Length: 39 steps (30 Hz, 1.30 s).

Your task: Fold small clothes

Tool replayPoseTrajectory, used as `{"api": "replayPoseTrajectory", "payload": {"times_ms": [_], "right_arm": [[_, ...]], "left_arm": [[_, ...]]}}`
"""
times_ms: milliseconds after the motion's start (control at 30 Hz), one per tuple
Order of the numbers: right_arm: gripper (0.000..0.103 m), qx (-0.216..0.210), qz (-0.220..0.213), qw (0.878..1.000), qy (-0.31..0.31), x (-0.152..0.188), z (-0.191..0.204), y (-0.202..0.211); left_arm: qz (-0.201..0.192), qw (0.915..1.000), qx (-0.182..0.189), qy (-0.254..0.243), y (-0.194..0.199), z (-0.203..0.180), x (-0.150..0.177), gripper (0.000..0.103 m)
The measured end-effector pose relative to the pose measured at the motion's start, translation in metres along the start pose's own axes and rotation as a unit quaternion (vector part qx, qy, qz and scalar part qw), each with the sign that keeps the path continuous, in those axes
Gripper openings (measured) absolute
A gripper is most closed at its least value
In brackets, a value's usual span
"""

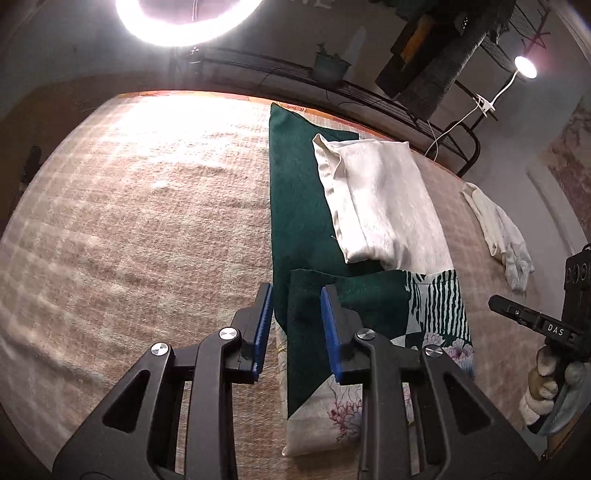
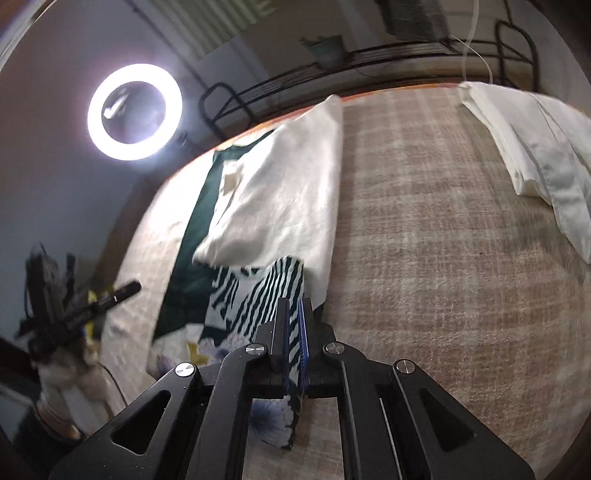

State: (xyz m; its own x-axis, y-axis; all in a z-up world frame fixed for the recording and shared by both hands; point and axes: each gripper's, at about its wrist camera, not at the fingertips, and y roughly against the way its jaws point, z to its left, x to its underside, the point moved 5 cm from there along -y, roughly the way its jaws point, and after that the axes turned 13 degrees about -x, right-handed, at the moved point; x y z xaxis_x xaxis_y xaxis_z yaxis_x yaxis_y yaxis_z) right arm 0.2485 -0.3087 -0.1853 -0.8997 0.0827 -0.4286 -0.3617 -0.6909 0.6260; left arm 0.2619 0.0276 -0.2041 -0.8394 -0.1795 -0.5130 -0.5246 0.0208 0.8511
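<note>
A patterned cloth (image 1: pixel 369 306), dark green with stripes and flowers, lies folded on the beige plaid blanket (image 1: pixel 147 221). My left gripper (image 1: pixel 295 291) hovers over its folded green edge with the blue pads apart and not pressing on it. In the right wrist view the striped corner of the same cloth (image 2: pixel 251 295) runs between the pads of my right gripper (image 2: pixel 294 302), which is shut on it. A folded white cloth (image 1: pixel 380 206) rests on the green part. A gloved hand holds the right gripper (image 1: pixel 517 314) at the right edge.
Another white garment (image 1: pixel 498 236) lies crumpled near the blanket's right edge. A bright ring light (image 1: pixel 184 22) and a small clip lamp (image 1: pixel 525 67) shine from behind. A black metal rail (image 1: pixel 369 92) with a plant pot (image 1: pixel 330 68) runs along the far side.
</note>
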Motion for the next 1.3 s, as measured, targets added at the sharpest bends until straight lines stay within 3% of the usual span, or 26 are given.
{"api": "replayPoseTrajectory", "payload": {"times_ms": [133, 333, 367, 467, 500, 800, 867, 967, 1300], "right_arm": [[0.006, 0.007, 0.007, 1.0, 0.007, -0.003, 0.003, -0.008], [0.006, 0.008, -0.01, 0.999, 0.041, -0.036, 0.007, -0.017], [0.011, 0.008, -0.012, 0.999, 0.045, -0.041, 0.007, -0.018], [0.027, 0.009, -0.021, 0.998, 0.055, -0.06, 0.001, -0.024], [0.028, 0.013, -0.024, 0.998, 0.057, -0.069, -0.003, -0.027], [0.032, 0.024, -0.025, 0.998, 0.056, -0.136, -0.045, -0.063], [0.032, 0.026, -0.03, 0.998, 0.044, -0.154, -0.059, -0.074], [0.032, 0.024, -0.042, 0.999, 0.024, -0.179, -0.079, -0.09], [0.032, -0.013, -0.055, 0.998, -0.022, -0.231, -0.112, -0.135]], "left_arm": [[-0.014, 0.9997, -0.013, -0.016, 0.002, -0.001, -0.011, 0.025], [-0.037, 0.9989, -0.012, -0.024, -0.005, -0.001, -0.051, 0.028], [-0.038, 0.9989, -0.012, -0.025, -0.009, 0.0, -0.057, 0.029], [-0.038, 0.9988, -0.016, -0.028, -0.027, 0.003, -0.078, 0.032], [-0.033, 0.9991, -0.012, -0.025, -0.038, 0.005, -0.087, 0.033], [-0.001, 0.9998, 0.0, 0.02, -0.116, 0.022, -0.146, 0.035], [0.004, 0.9998, 0.003, 0.021, -0.132, 0.02, -0.158, 0.043], [0.012, 0.9996, 0.016, 0.018, -0.153, 0.013, -0.175, 0.043], [0.006, 0.999, 0.032, 0.031, -0.199, -0.006, -0.218, 0.043]]}}
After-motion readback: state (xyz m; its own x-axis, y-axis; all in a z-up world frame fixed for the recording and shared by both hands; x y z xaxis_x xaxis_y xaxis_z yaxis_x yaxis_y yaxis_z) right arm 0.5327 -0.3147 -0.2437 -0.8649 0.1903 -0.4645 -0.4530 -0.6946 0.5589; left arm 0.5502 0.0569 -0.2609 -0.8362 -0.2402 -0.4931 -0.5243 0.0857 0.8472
